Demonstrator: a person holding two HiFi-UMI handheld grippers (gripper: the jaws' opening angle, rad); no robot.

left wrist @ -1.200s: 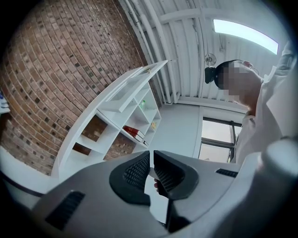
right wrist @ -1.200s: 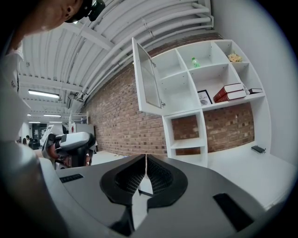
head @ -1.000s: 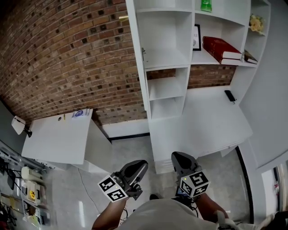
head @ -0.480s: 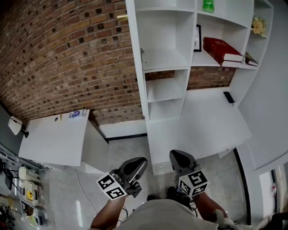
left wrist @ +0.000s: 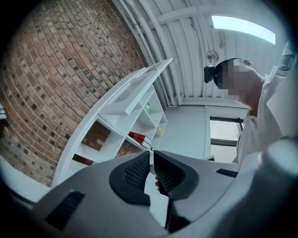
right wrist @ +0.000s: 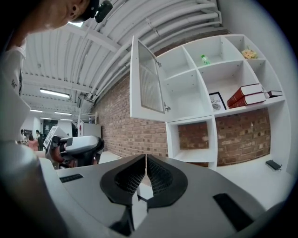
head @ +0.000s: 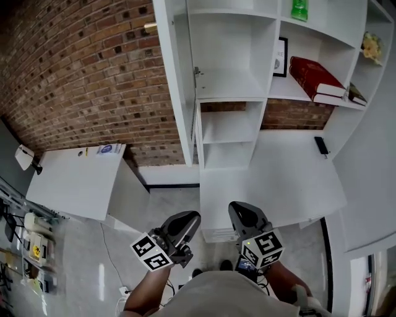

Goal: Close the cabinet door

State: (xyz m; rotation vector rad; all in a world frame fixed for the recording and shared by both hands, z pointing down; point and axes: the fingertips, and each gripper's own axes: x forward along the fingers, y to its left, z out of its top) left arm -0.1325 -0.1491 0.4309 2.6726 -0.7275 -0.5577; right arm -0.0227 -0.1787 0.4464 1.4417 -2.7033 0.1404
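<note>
The white cabinet door (head: 173, 80) stands open, swung out from the upper left compartment of the white shelf unit (head: 232, 83); the head view shows it almost edge-on. In the right gripper view the door (right wrist: 146, 83) shows a grille panel and juts out to the left of the shelves. My left gripper (head: 185, 221) and right gripper (head: 238, 213) are low in the head view, side by side, well short of the door. Both are shut with nothing between their jaws. The left gripper (left wrist: 152, 154) points up at the shelf unit (left wrist: 135, 123).
Red books (head: 315, 74), a framed picture (head: 283, 57) and a green bottle (head: 300, 9) sit on the shelves. A black remote (head: 322, 146) lies on the white desk (head: 291, 176). A white side table (head: 74, 182) stands left against the brick wall (head: 80, 80).
The view has drawn nearer the shelf unit, and the door now shows more edge-on. Both grippers sit a little higher in the head view, still shut.
</note>
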